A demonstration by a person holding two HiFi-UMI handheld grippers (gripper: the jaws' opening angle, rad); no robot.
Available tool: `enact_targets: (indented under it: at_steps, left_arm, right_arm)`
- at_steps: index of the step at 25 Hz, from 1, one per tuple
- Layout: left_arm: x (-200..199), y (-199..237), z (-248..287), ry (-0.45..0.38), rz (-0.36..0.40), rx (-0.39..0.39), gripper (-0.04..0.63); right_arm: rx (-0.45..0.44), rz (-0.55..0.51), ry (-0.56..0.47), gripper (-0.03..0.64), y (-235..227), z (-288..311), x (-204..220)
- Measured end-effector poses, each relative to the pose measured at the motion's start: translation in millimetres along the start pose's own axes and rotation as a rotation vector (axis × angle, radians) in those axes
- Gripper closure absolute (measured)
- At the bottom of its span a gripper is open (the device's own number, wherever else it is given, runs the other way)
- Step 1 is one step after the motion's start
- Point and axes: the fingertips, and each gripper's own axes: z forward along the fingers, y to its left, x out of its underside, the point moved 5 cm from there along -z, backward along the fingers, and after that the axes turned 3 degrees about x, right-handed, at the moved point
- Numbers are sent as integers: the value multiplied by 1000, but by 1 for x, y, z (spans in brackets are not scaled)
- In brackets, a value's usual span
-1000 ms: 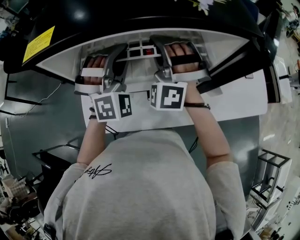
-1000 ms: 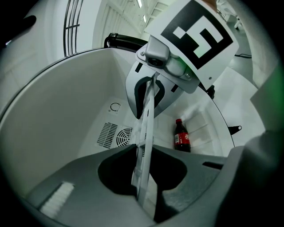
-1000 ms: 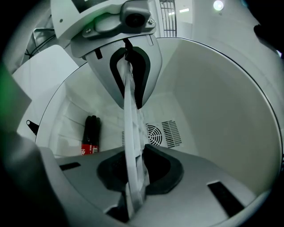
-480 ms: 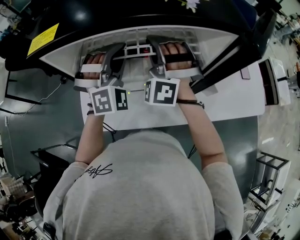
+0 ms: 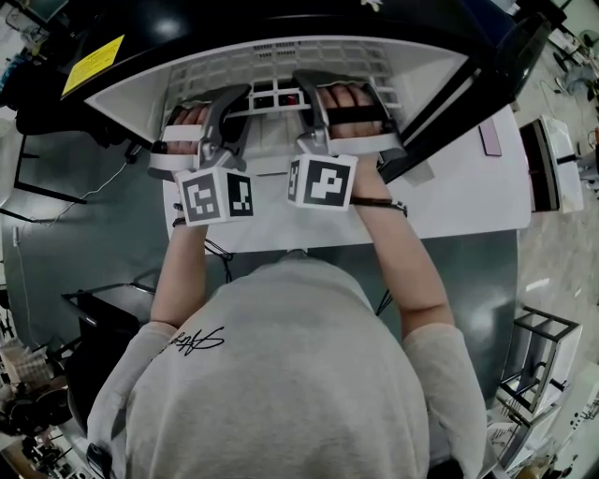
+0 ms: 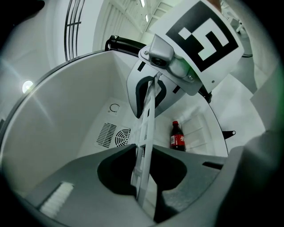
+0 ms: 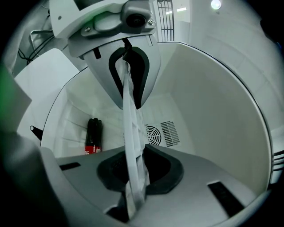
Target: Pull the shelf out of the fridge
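The white grid shelf (image 5: 281,64) lies inside the black-topped fridge (image 5: 281,19). Both grippers reach into the opening side by side. My left gripper (image 5: 236,103) is shut on the shelf's front edge, and the thin shelf (image 6: 144,146) runs edge-on between its jaws. My right gripper (image 5: 309,94) is shut on the same edge further right, where the shelf (image 7: 132,146) is again pinched edge-on. Each gripper view shows the other gripper clamped on the shelf ahead: the right gripper (image 6: 151,91) and the left gripper (image 7: 128,75).
A cola bottle (image 6: 177,136) stands in the fridge's white interior (image 7: 213,115), also seen as the bottle (image 7: 93,137) from the right. A round fan grille (image 6: 123,137) sits in the back wall. A white panel (image 5: 468,201) extends below the opening. Black racks (image 5: 538,346) stand on the floor.
More of the shelf's white grid shows at the top of the fridge opening in the head view. Both grippers keep their hold and their place.
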Motion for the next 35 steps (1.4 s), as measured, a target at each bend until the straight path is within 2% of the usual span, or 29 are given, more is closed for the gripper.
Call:
enact_targets:
  at_steps: [35]
  left_arm:
    - [-12,-14,-34,4,-20,10,546]
  right_arm:
    - [-2,2,-12,571,5,-38,-11]
